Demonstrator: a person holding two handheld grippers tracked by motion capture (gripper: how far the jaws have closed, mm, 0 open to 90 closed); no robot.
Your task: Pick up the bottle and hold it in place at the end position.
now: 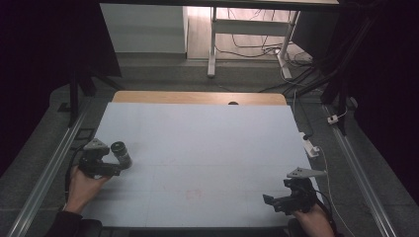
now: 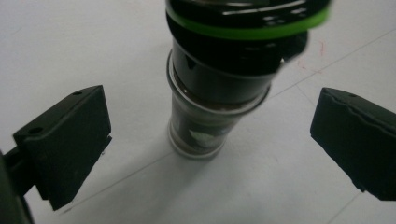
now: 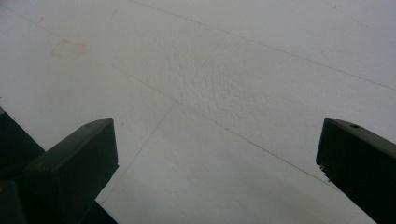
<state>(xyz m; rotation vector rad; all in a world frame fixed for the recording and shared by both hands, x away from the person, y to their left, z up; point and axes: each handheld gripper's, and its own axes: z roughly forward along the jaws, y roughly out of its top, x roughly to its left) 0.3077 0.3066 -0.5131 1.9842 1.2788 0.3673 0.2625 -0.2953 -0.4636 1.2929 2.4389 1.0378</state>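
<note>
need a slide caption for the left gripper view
Left gripper open, its jaws flanking but not touching a black cylinder with a green band on the white table.

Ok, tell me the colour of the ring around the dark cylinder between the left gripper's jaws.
Bright green ring, clearest in the left gripper view.

White table top (image 1: 197, 148), faint red smudge (image 1: 193, 194), white desk legs (image 1: 212, 44), floor cables (image 1: 257, 49)

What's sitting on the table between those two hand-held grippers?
Nothing: in the high view, bare white table separates the left hand-held gripper, beside a dark cylinder, from the right hand-held gripper.
</note>
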